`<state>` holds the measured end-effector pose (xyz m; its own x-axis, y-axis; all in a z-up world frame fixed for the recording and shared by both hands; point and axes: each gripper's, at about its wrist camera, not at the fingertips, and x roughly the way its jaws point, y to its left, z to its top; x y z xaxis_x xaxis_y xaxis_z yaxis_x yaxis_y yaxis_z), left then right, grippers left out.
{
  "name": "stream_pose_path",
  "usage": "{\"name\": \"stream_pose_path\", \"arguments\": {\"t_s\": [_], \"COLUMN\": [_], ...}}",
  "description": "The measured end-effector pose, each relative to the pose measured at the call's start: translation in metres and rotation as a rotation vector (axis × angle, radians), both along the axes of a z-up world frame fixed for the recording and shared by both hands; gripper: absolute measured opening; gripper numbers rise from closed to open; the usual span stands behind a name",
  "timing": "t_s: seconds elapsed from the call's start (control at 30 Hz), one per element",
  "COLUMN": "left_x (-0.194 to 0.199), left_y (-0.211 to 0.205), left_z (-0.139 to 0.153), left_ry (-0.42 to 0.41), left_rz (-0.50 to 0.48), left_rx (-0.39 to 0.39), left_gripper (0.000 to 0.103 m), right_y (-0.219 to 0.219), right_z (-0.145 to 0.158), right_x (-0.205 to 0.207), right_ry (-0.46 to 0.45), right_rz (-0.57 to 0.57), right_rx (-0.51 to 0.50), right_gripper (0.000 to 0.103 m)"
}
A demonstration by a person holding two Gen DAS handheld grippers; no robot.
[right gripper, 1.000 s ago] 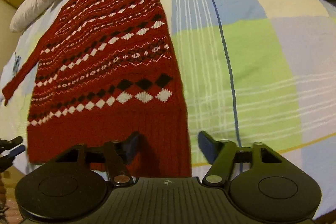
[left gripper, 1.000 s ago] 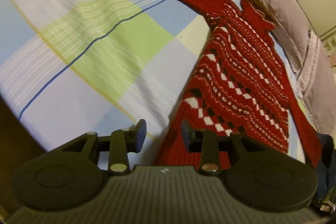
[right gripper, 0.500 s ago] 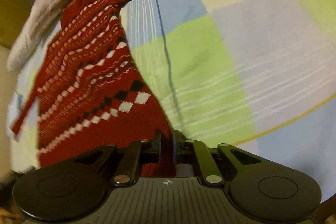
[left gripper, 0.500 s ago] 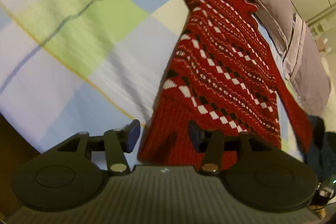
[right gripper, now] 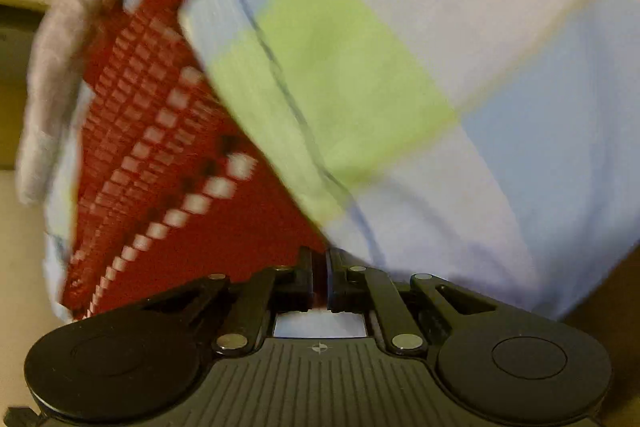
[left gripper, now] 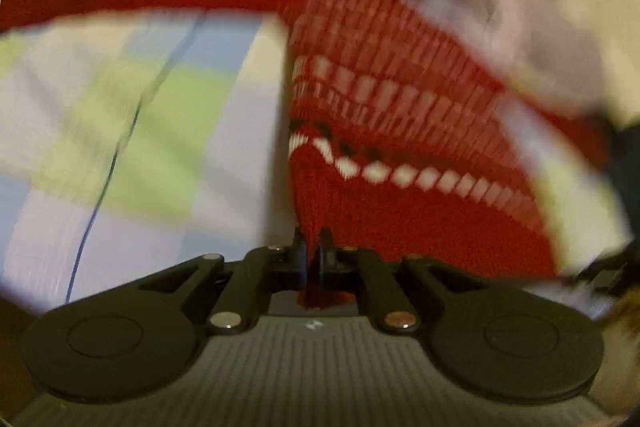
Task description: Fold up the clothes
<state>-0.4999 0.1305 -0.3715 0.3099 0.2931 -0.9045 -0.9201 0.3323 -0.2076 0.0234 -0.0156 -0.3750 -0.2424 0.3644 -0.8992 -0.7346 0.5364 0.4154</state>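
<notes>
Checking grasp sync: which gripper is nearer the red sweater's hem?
Neither, it's a tie. The left gripper has its fingers shut on a corner of the red sweater's hem. The right gripper is shut on a hem corner beside the bedsheet.

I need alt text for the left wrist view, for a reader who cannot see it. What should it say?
The left gripper is shut on the plain hem of a red patterned sweater, which lies on a checked bedsheet in blue, green and white. One sleeve stretches to the left across the sheet, and the whole picture is blurred by motion.
</notes>
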Motion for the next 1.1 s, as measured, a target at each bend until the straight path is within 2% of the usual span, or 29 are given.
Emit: {"name": "stream_pose_path", "arguments": {"t_s": [0.03,0.07,0.1,0.13,0.17,0.2,0.27,0.37,0.5,0.57,0.63,0.7,0.8,0.87,0.97,1.03,1.1], "left_x": [0.007,0.014,0.015,0.015,0.015,0.015,0.009,-0.007,0.011,0.039,0.068,0.084,0.085,0.073,0.041,0.024,0.017], "left_y": [-0.001,-0.001,0.000,0.001,0.002,0.004,0.011,0.033,0.092,0.127,0.158,0.176,0.159,0.122,0.053,0.016,-0.004], "left_z": [-0.013,-0.016,-0.012,-0.007,-0.002,0.003,0.014,0.035,0.039,0.030,0.015,-0.001,-0.022,-0.030,-0.028,-0.022,-0.014], "left_ry": [0.027,0.052,0.064,0.074,0.084,0.094,0.101,0.072,-0.018,-0.046,-0.060,-0.069,-0.043,-0.020,-0.008,0.006,0.065], "left_rz": [-0.019,-0.033,-0.038,-0.041,-0.045,-0.049,-0.034,0.037,0.090,0.057,0.035,0.025,-0.008,-0.049,-0.083,-0.075,-0.061], "left_rx": [-0.030,-0.018,-0.011,-0.006,-0.001,0.004,0.027,0.096,0.204,0.264,0.290,0.271,0.215,0.220,0.212,0.168,0.114], "left_gripper": [0.005,0.006,0.006,0.013,0.014,0.015,0.015,0.013,0.014,0.014,0.014,0.015,0.014,0.014,0.014,0.014,0.015], "right_y": [0.000,-0.001,-0.001,-0.001,-0.001,0.001,0.010,0.029,0.089,0.126,0.162,0.187,0.192,0.165,0.104,0.065,0.044], "right_z": [0.001,0.003,0.004,0.006,0.007,0.011,0.026,0.048,0.055,0.050,0.041,0.026,0.006,-0.003,-0.007,-0.005,-0.001], "right_x": [-0.001,-0.001,-0.002,-0.002,-0.003,-0.004,-0.005,-0.005,-0.011,-0.021,-0.034,-0.048,-0.067,-0.079,-0.096,-0.101,-0.103], "right_ry": [-0.007,-0.015,-0.022,-0.029,-0.036,-0.064,-0.154,-0.271,-0.320,-0.348,-0.369,-0.388,-0.395,-0.397,-0.453,-0.460,-0.439], "right_rz": [0.009,0.018,0.026,0.035,0.044,0.061,0.100,0.115,0.128,0.168,0.211,0.258,0.347,0.405,0.474,0.494,0.469], "right_rx": [-0.014,-0.028,-0.042,-0.056,-0.069,-0.089,-0.114,-0.033,0.145,0.216,0.276,0.310,0.290,0.269,0.250,0.217,0.135], "right_gripper": [0.003,0.004,0.004,0.004,0.012,0.038,0.055,0.055,0.055,0.055,0.055,0.055,0.055,0.055,0.054,0.054,0.055]}}
